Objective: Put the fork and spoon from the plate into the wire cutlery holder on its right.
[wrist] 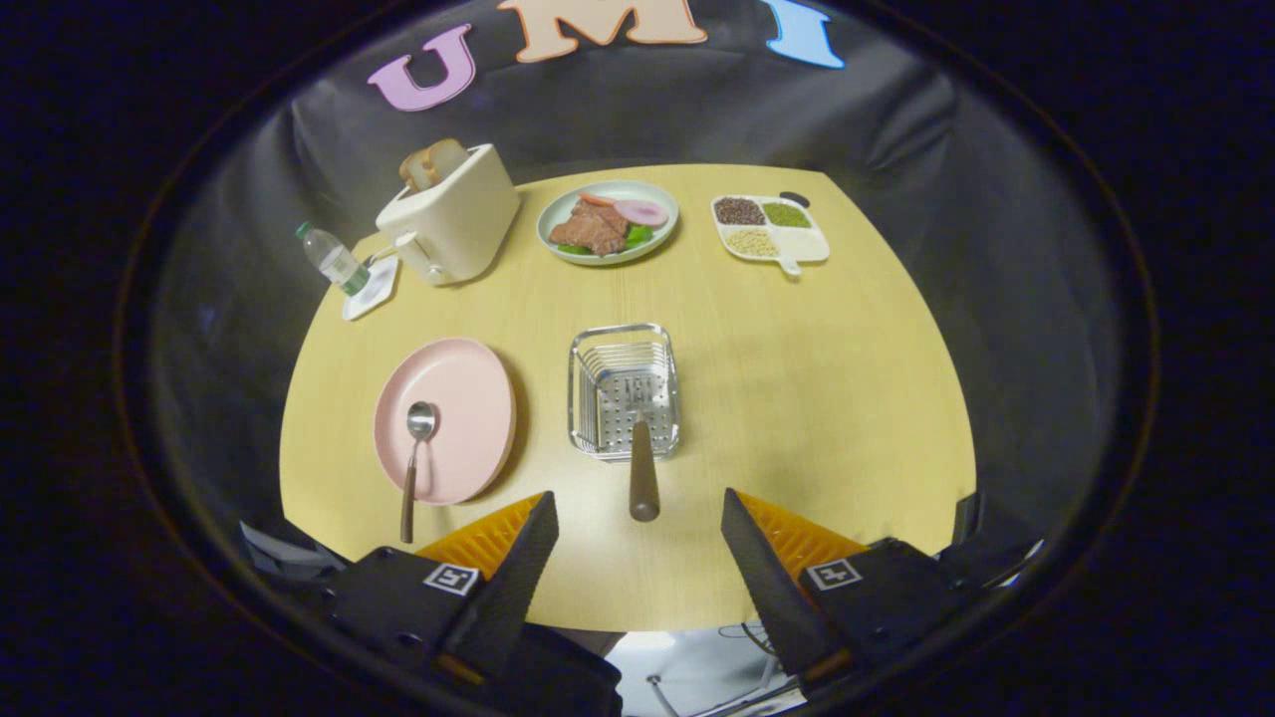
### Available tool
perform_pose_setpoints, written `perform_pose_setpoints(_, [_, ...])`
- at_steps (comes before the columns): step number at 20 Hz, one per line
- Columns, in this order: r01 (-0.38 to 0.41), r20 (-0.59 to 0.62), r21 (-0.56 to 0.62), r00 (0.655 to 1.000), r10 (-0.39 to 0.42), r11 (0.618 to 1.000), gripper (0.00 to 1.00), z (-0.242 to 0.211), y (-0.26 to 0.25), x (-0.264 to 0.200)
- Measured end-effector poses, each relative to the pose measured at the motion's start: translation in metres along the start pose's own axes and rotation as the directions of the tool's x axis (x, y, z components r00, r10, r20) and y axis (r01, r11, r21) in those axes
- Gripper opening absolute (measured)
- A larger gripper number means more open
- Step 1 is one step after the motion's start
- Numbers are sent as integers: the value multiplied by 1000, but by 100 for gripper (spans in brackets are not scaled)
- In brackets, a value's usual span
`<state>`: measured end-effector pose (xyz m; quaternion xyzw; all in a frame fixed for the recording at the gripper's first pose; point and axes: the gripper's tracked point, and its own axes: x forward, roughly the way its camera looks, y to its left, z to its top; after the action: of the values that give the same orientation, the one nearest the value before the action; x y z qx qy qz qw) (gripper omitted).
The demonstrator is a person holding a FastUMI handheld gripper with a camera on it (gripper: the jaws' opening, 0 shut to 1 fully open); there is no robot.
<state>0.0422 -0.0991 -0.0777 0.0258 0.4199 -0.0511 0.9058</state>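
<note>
On the round wooden table point(797, 398), black cloth behind, the gripper point(637, 528) hangs spread and empty near the fork point(642, 468) standing in the wire holder point(624, 390).

Gripper cam looks fwd and down over table point(797, 398) from above

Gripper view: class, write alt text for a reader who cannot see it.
A fork stands in the wire cutlery holder, handle leaning out toward the open, empty gripper. A spoon lies on the pink plate left of the holder, on a wooden table.
</note>
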Motion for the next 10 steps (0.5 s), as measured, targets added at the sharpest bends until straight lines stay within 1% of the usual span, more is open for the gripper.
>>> perform_pose_setpoints(3, [18, 89, 55, 996, -23, 998, 85, 9, 2, -8])
perform_pose_setpoints(5, [38, 164, 94, 985, -53, 995, 100, 16, 1, -12])
perform_pose_setpoints(7, [43, 234, 127, 970, -72, 991, 100, 21, 8, -18])
perform_pose_setpoints(10, [49, 291, 139, 953, -88, 989, 100, 20, 21, -25])
